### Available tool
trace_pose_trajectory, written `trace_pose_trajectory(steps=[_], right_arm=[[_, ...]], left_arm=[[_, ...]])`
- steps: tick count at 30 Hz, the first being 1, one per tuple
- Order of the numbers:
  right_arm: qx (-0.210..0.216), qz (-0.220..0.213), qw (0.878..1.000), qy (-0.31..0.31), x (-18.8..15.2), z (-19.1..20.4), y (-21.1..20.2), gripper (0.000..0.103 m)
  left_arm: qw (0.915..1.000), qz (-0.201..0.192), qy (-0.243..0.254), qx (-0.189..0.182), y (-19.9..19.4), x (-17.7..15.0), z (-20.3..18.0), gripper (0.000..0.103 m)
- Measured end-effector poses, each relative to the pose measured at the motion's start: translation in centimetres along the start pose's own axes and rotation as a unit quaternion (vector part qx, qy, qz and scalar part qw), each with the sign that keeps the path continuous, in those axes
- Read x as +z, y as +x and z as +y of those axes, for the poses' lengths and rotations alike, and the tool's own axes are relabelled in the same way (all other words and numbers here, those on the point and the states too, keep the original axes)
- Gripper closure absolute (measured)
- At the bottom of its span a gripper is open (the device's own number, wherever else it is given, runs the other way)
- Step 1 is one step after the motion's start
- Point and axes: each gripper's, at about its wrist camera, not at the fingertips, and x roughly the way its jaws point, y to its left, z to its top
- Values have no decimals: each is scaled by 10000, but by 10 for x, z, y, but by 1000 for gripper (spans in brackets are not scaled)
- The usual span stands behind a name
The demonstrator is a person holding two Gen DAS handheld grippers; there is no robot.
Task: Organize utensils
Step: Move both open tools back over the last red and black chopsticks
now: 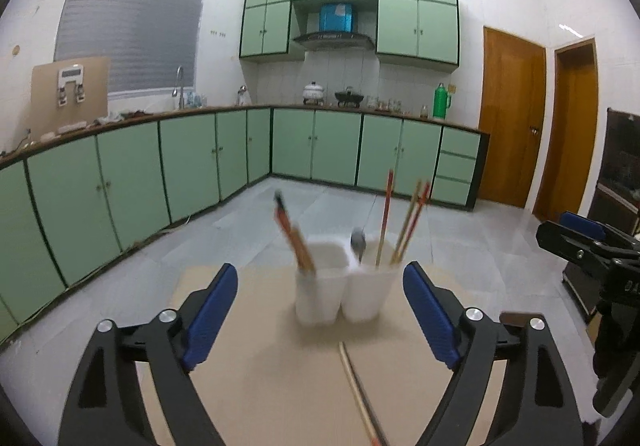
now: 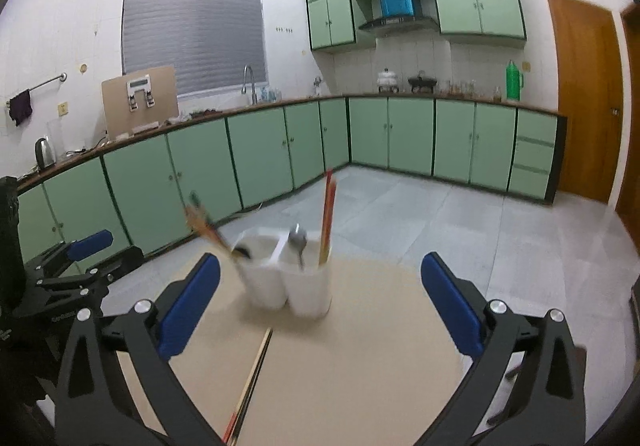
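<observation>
A white holder [image 1: 342,292] with two compartments stands near the far edge of the tan surface [image 1: 260,366], blurred in both views. In the left wrist view its left compartment carries a bundle of orange-brown chopsticks [image 1: 294,236] leaning toward the left, with dark tips at the top. The right compartment carries a metal spoon [image 1: 358,244], bowl up, close to the dividing wall, and beside it several red and tan chopsticks [image 1: 404,224] standing upright or tilted slightly right.

One more pair of chopsticks [image 1: 358,390] lies flat on the surface, apart from the holder, running from just in front of it toward the near edge.

The left tool [image 1: 320,286] hovers above the near part of the surface with its blue-padded fingers [image 1: 210,316] spread wide and nothing between them; the holder shows in the gap, farther off. The right tool [image 2: 320,276] is likewise spread wide and holds nothing, and it looks over the same holder [image 2: 288,288] from the right. In that view the loose pair [image 2: 252,374] lies between the fingers on the surface [image 2: 360,366], nearer the left finger [image 2: 188,310]. Each tool shows at the side of the other's view, the two well apart.
</observation>
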Motion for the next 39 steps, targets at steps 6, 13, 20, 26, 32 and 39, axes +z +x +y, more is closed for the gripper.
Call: trace_pose_trajectory(steps=[6, 13, 20, 26, 32, 39], right_arm=[[-13, 471, 9988, 129, -57, 18, -4, 5], [-106, 1212, 9925, 126, -132, 45, 11, 5], [5, 1719, 9851, -7, -170, 70, 28, 8], [38, 1961, 9803, -230, -187, 82, 35, 26], [15, 2096, 9771, -371, -195, 90, 41, 36], [-10, 2266, 9731, -426, -202, 92, 52, 43]], left_arm=[[9991, 403, 62, 140, -15, -50, 6, 18], [9946, 938, 180, 409, -18, -106, 23, 18], [9900, 1280, 97, 577, -24, -136, 39, 18], [9886, 1359, 37, 645, -32, -146, 49, 18], [9882, 1385, -17, 660, -36, -149, 54, 18], [9879, 1411, -54, 645, -35, -149, 53, 18]])
